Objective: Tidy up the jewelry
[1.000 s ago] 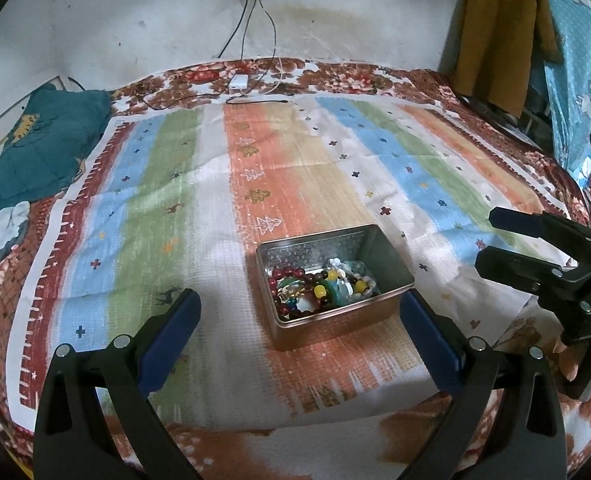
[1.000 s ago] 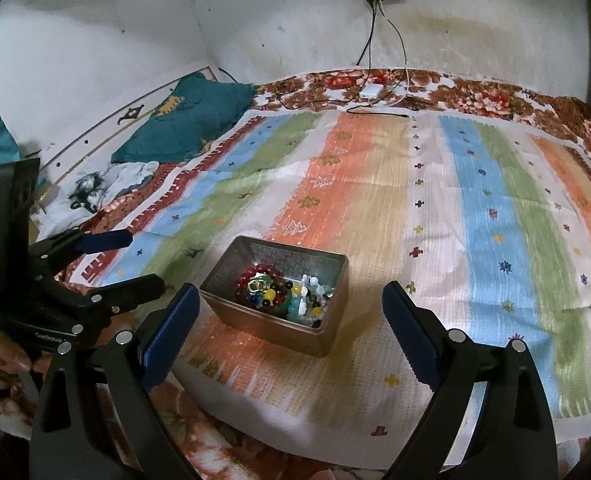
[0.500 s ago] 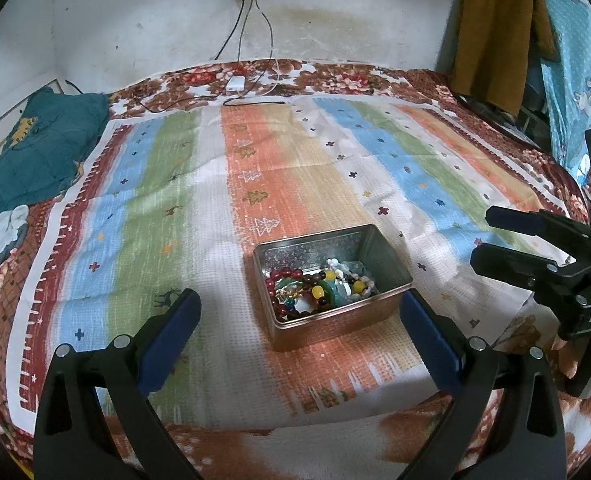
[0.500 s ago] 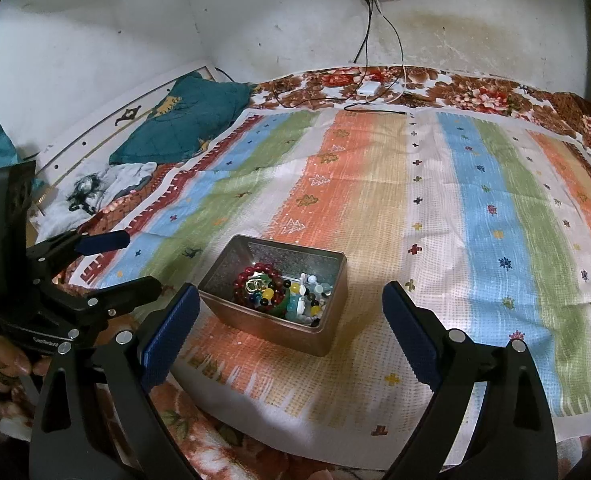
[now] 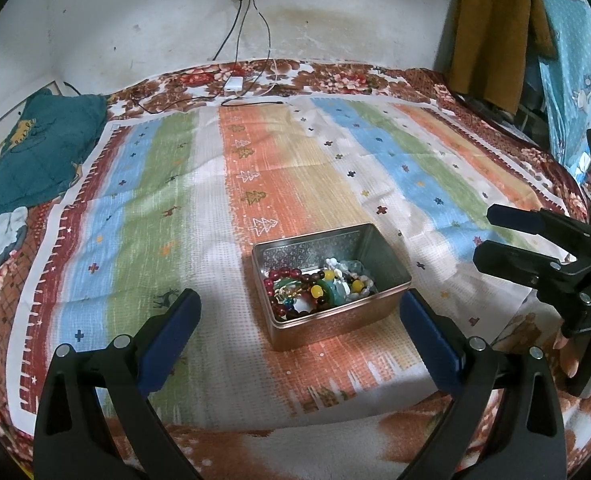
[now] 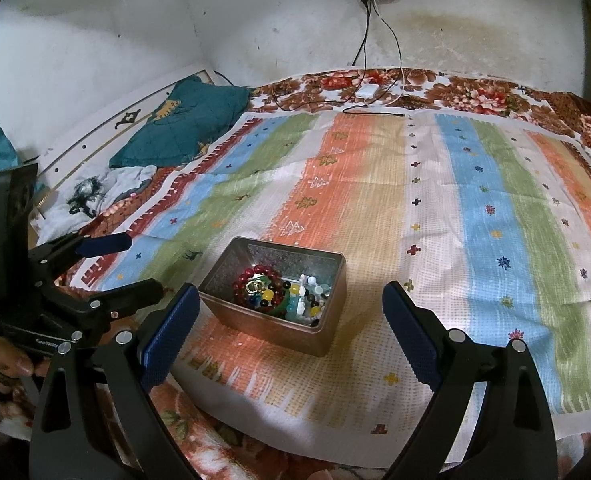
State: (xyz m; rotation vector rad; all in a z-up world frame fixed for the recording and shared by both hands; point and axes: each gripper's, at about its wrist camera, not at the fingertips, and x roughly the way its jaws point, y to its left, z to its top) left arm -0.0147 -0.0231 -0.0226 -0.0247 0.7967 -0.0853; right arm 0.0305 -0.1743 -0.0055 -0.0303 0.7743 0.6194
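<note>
Jaws: both pairs spread wide, empty, hovering short of the tin (image 5: 329,284).
Left gripper (image 5: 297,332): barely shifted over the last second, tin a touch lower in view.
Right gripper (image 6: 291,322): same, only a slight drift.
Jewelry (image 5: 319,290): heaped beads inside the tin, none on the striped cloth (image 5: 155,200).
Meaning: either stage fits, sorted in or waiting to come out.
Room: open cloth all round; bed edge close below.

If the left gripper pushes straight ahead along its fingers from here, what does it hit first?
Most likely the metal tin of beaded jewelry, which sits centred between the open left gripper fingers, just ahead. Depth is unclear; a steeper downward line would meet the striped cloth first.
</note>
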